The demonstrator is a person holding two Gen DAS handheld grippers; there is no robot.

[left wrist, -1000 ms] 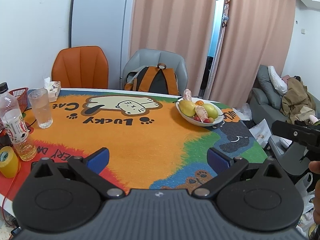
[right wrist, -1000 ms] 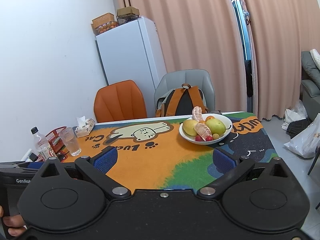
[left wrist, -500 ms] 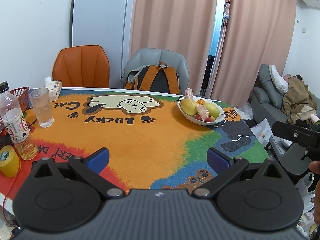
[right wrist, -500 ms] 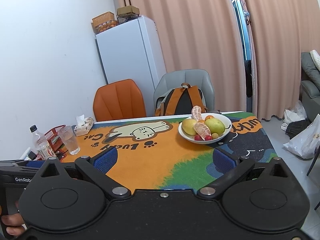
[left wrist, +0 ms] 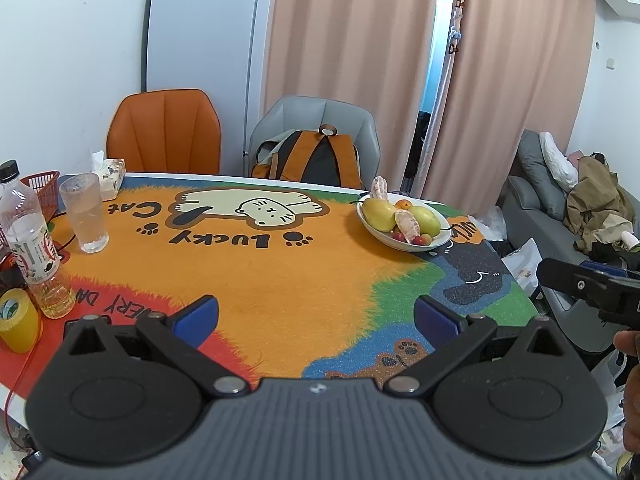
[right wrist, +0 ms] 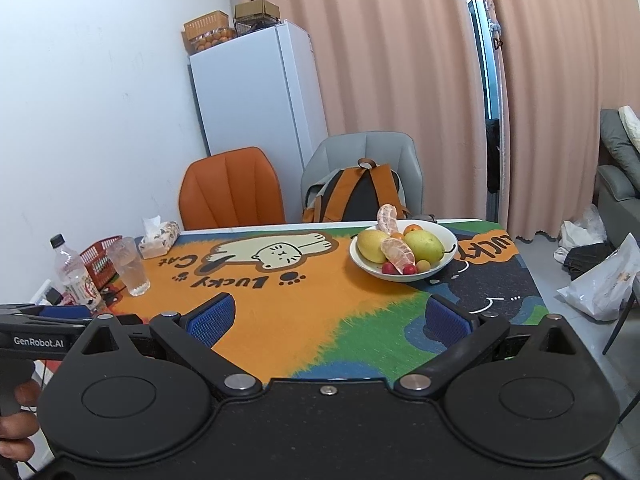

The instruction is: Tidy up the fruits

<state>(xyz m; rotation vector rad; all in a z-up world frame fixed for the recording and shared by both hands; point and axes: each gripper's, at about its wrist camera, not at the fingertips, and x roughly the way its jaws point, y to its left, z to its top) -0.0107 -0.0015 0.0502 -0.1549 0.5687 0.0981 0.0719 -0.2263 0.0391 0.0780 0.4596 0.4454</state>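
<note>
The fruit all sits in one white bowl [right wrist: 440, 236] toward the far right of the tabletop [right wrist: 304, 312], on the edge where the orange of the cat-print mat meets the dark patch. In it lie two yellow-green pears [right wrist: 427, 246], one to each side, with a peeled mandarin [right wrist: 397, 255] leaning between them and a second peeled one [right wrist: 387, 218] standing up at the back rim. A small whole orange [right wrist: 414, 228] peeks out behind, and a few little red and yellow fruits [right wrist: 408, 269] crowd the front. No loose fruit shows anywhere else on the mat.

Over the last second very little has changed: both views have crept slightly, the bowl sliding a touch in the left one, and the fruit has kept its arrangement. That would fit a pause before sorting as well as a pull-back once everything is gathered; the pictures do not settle which.

The left gripper [left wrist: 316, 318] and the right gripper [right wrist: 328, 318] both hover over the near edge, well short of the bowl, fingers spread wide and holding nothing.

Off to the far left stand a drinking glass [left wrist: 85, 216], a plastic bottle [left wrist: 30, 240], a red basket [left wrist: 42, 190], a tissue pack [left wrist: 110, 172] and a roll of yellow tape [left wrist: 16, 326]. The glass looks empty, the bottle holds a little yellowish liquid at the bottom.
</note>
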